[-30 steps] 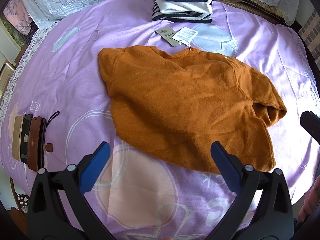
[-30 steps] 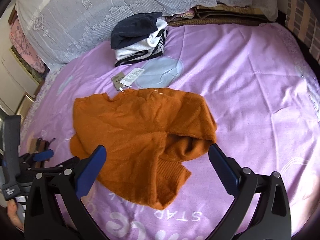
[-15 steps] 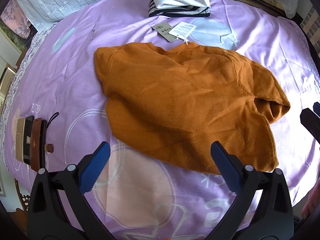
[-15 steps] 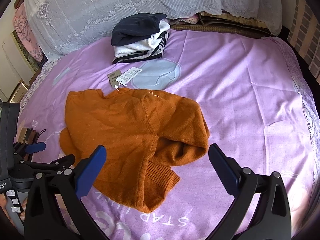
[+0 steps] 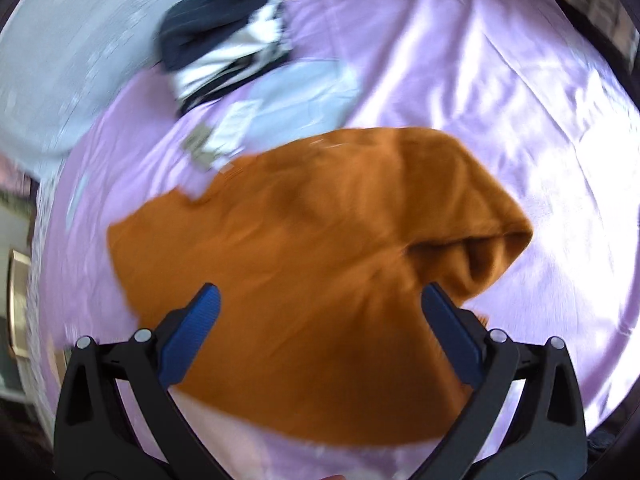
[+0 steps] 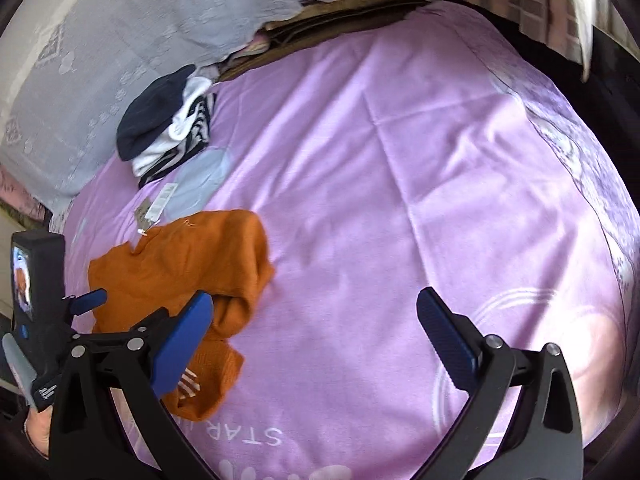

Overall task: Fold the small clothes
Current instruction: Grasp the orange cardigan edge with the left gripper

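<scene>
Hard to read: my left wrist view is smeared with blur, so the paper tags (image 5: 218, 142) at the sweater's 11 o'clock are only pale shapes; I cannot read them.
Cut off: my left gripper's own body blocks the sweater's near hem in its view; in the right view only a sliver of a hand (image 6: 36, 430) shows at 8 o'clock.
Surface: a lilac bedsheet (image 6: 380, 184) with white printed lettering near the bottom edge, creased and brightly lit.
Room: grey lace-patterned pillows (image 6: 120, 40) at 11 o'clock, brick-pattern wall at 1 o'clock.
Stack: folded clothes (image 6: 168, 128), navy on top, white and striped below, at 10 o'clock.
Task item: the orange knit sweater (image 5: 320, 264) lies spread on the sheet, one sleeve bunched at its 3 o'clock side.
Left gripper (image 5: 320, 300): jaws wide apart, holding nothing, hovering over the sweater's lower body.
Right gripper (image 6: 314, 304): jaws spread wide, empty, over bare sheet; the sweater sits at its 9 o'clock.
</scene>
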`<action>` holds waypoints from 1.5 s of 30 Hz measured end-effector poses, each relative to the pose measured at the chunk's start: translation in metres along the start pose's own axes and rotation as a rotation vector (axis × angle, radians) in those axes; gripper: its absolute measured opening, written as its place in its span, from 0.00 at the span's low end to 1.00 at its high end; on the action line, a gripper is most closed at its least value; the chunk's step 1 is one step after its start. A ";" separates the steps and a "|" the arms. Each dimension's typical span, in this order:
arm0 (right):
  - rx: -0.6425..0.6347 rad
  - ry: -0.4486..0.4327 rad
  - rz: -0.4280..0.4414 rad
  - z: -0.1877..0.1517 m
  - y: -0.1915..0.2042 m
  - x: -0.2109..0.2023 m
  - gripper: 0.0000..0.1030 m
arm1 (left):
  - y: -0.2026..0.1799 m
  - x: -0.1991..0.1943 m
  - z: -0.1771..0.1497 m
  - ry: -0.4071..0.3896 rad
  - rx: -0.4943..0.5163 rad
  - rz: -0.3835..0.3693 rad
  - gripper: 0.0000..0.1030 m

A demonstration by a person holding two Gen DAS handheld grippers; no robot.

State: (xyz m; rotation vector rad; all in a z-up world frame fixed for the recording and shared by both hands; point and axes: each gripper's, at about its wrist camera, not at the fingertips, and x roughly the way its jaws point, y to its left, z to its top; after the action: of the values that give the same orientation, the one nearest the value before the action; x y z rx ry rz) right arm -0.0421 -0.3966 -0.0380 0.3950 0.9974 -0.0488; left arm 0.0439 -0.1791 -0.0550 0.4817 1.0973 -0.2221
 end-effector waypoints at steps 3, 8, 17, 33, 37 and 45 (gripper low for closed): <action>0.042 0.007 -0.026 -0.007 -0.023 -0.006 0.99 | -0.036 0.018 0.018 -0.012 0.094 0.058 0.98; 0.080 0.001 -0.059 -0.016 -0.046 -0.017 0.99 | -0.071 0.037 0.028 -0.080 0.222 0.117 0.85; 0.090 -0.016 -0.032 -0.023 -0.035 -0.025 0.99 | 0.051 0.020 0.046 -0.073 -0.176 -0.289 0.09; -0.161 0.121 0.205 -0.017 0.140 0.042 0.99 | 0.407 0.032 -0.216 0.125 -0.887 0.123 0.09; -0.151 0.236 0.301 -0.011 0.172 0.088 0.99 | 0.421 0.037 -0.268 0.150 -0.998 0.016 0.14; -0.089 0.478 0.444 -0.028 0.213 0.171 0.99 | 0.363 0.045 -0.185 0.052 -0.867 -0.206 0.92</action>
State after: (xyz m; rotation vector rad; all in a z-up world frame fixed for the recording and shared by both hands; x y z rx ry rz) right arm 0.0749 -0.1656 -0.1282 0.5523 1.3535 0.5106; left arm 0.0630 0.2305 -0.0673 -0.4021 1.1787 0.0983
